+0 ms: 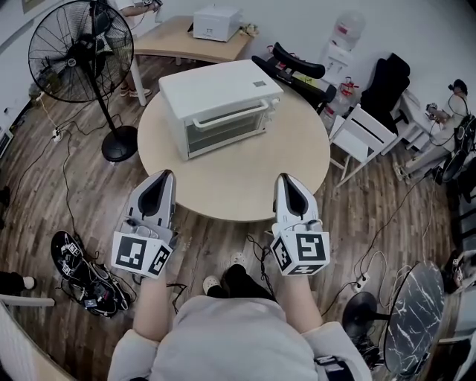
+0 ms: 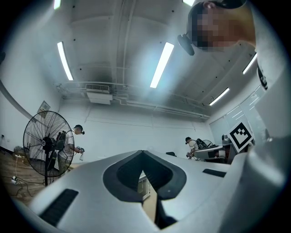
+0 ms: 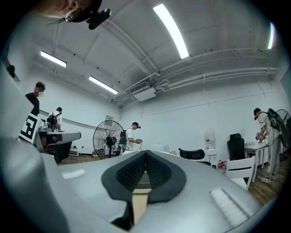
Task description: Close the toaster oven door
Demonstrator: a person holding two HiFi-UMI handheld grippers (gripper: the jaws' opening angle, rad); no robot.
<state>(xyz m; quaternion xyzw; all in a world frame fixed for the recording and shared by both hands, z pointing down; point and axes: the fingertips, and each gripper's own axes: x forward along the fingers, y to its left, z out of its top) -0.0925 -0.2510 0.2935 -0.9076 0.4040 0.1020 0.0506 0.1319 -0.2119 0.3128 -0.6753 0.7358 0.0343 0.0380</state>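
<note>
toaster oven (image 1: 222,104) door shut in head view — gripper views barely show it

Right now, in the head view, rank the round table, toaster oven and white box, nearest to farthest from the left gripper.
1. round table, just ahead of the left gripper.
2. toaster oven, on the table's far side.
3. white box, on the desk beyond.
</note>
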